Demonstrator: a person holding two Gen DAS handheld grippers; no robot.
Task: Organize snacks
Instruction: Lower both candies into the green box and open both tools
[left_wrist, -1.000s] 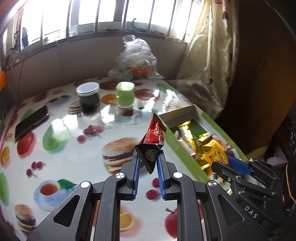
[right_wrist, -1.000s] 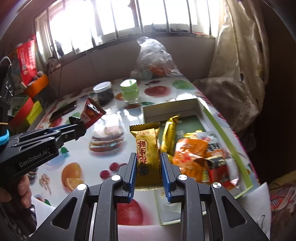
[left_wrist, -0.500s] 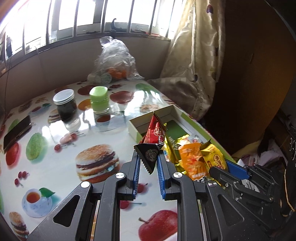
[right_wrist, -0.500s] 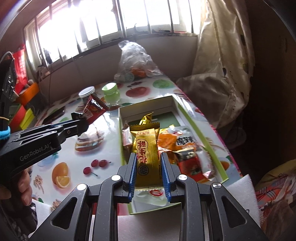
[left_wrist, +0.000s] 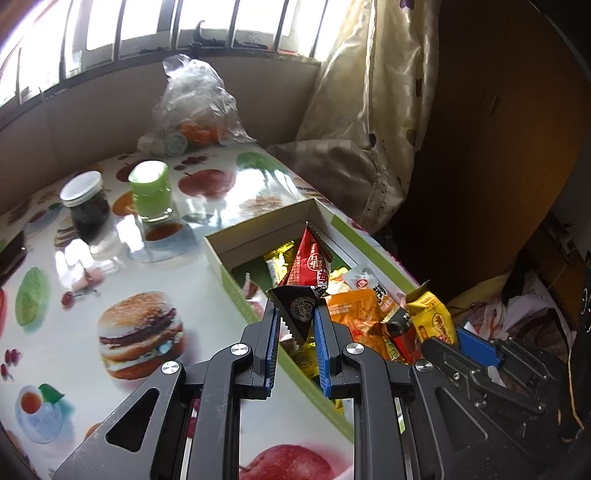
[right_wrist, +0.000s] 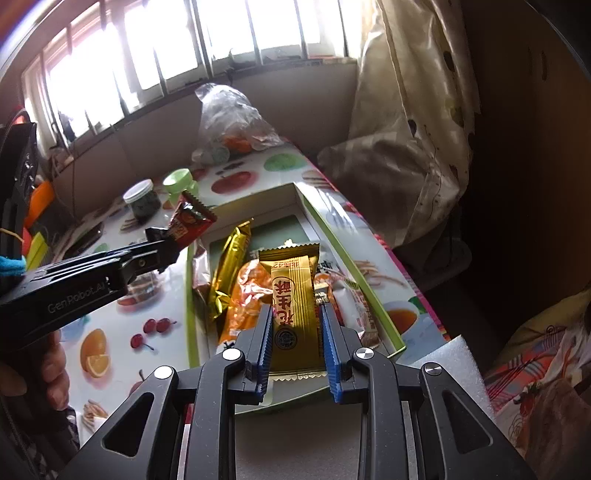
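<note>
Two views, both hands loaded.

Left wrist view: left gripper (left_wrist: 295, 325) has its jaws clenched on the dark tail of a red triangular snack packet (left_wrist: 309, 264), which stands up at frame centre. A second ago this packet hung over the bare printed surface (left_wrist: 122, 258); now it sits over the near left wall of the open snack box (left_wrist: 258, 225), above the loose packets inside. Two jars, the dark jar (left_wrist: 85, 206) and the green-lidded jar (left_wrist: 151, 195), have slid toward the upper left of the frame. Right gripper (left_wrist: 476, 347) shows at lower right, carrying a yellow packet.

Right wrist view: right gripper (right_wrist: 297, 332) grips a gold wrapped bar (right_wrist: 293, 302) flat between its jaws, low centre. Earlier the bar was over the surface short of the box; now it hangs over the box's near end, above an orange packet (right_wrist: 243, 295) and a gold stick (right_wrist: 229, 266). Left gripper (right_wrist: 162, 251) enters from the left edge, its red packet at the box's left rim.

Reading: carry phase is nearly done for both; neither snack is in the box yet. Judged next step is lowering and letting go.
</note>
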